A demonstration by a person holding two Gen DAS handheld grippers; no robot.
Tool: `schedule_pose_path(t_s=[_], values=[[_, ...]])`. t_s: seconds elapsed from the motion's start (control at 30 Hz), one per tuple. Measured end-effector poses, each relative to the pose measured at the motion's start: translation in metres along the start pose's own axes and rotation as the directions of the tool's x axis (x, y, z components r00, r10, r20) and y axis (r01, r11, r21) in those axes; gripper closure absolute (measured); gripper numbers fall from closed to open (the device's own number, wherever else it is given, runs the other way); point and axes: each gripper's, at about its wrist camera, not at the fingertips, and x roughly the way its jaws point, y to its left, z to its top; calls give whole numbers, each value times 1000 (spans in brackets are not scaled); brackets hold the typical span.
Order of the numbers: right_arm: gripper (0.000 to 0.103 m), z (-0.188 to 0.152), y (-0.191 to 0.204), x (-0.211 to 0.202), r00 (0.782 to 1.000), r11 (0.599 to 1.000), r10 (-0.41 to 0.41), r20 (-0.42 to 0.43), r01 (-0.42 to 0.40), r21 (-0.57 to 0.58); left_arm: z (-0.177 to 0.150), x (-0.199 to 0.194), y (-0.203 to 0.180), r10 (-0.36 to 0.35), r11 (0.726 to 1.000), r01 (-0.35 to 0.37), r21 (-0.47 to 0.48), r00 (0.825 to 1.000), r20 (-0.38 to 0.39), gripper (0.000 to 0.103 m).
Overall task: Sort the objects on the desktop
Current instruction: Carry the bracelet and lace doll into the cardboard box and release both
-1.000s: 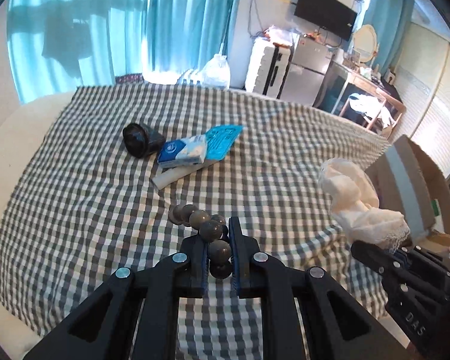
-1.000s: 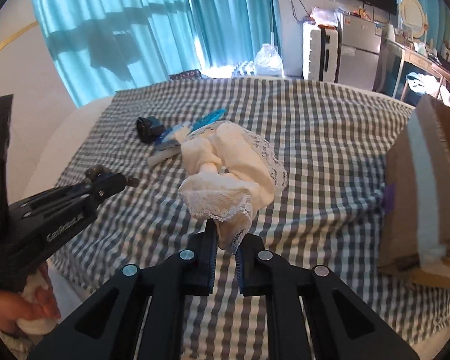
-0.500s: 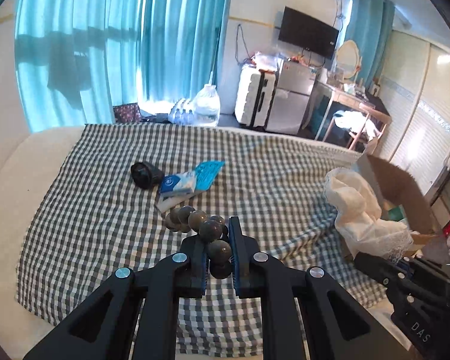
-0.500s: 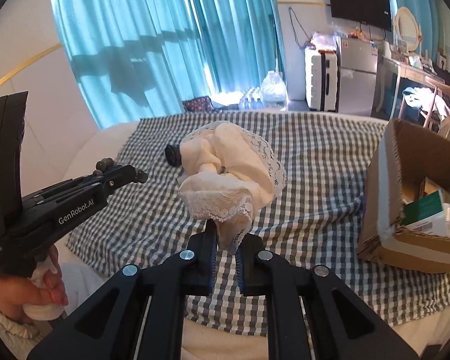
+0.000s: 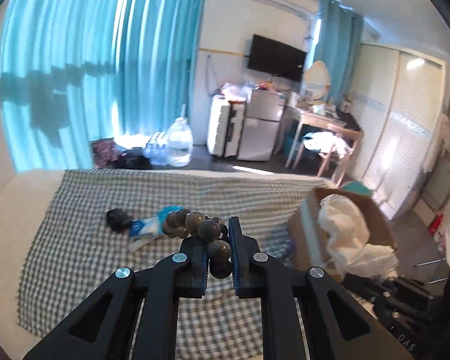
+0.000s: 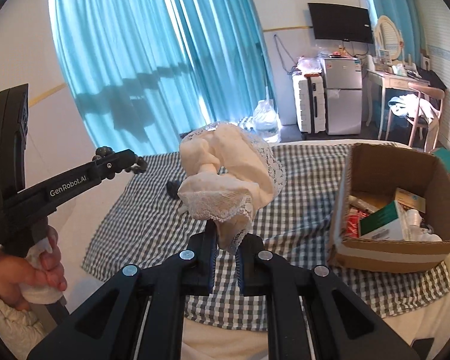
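Observation:
My left gripper (image 5: 217,243) is shut on a string of dark round beads (image 5: 208,230) and holds it high above the checked cloth (image 5: 84,234). It also shows in the right wrist view (image 6: 117,160). My right gripper (image 6: 226,247) is shut on a cream lace cloth (image 6: 225,177), held up left of an open cardboard box (image 6: 399,252). The cloth also shows in the left wrist view (image 5: 348,234), in front of the box (image 5: 303,234). A black object (image 5: 117,219) and a blue-white packet (image 5: 147,228) lie on the cloth.
The box holds several packets and a green carton (image 6: 381,222). Behind the cloth-covered surface are blue curtains (image 5: 105,75), a water jug (image 5: 180,144), a suitcase (image 6: 309,105), a small fridge (image 6: 342,93) and a desk with chair (image 6: 414,102).
Both grippers have risen well above the cloth with their loads still held. The open box has come into view on the right, and the table objects look farther away.

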Motion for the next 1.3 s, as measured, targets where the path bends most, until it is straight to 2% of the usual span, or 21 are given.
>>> schedule_pose_path(t_s=[0.1, 0.33, 0.53, 0.7, 0.9, 1.03, 1.2, 1.3], values=[[93, 2, -16, -10, 1000, 1000, 3, 9, -3, 30, 3, 7, -26, -46, 999, 46, 22, 999, -11, 91], [93, 2, -63, -24, 998, 994, -66, 18, 64, 86, 1, 36, -91, -112, 988, 117, 104, 992, -59, 91], [93, 3, -118, -31, 990, 981, -138, 15, 134, 143, 5, 68, -147, -176, 969, 190, 155, 979, -101, 91], [93, 9, -162, -36, 979, 964, -204, 20, 198, 179, 6, 96, -188, -242, 948, 266, 174, 959, -149, 91], [93, 9, -213, -24, 965, 937, -260, -18, 257, 236, 6, 141, -228, -280, 925, 321, 204, 938, -206, 91], [93, 5, -240, -14, 959, 917, -279, -49, 281, 282, 0, 173, -238, -290, 919, 339, 201, 927, -239, 91], [91, 5, -260, 1, 952, 902, -295, -85, 307, 304, -7, 207, -252, -311, 906, 380, 186, 896, -316, 91], [89, 6, -266, 5, 950, 892, -300, -90, 313, 326, -9, 216, -255, -305, 903, 382, 197, 892, -333, 89]])
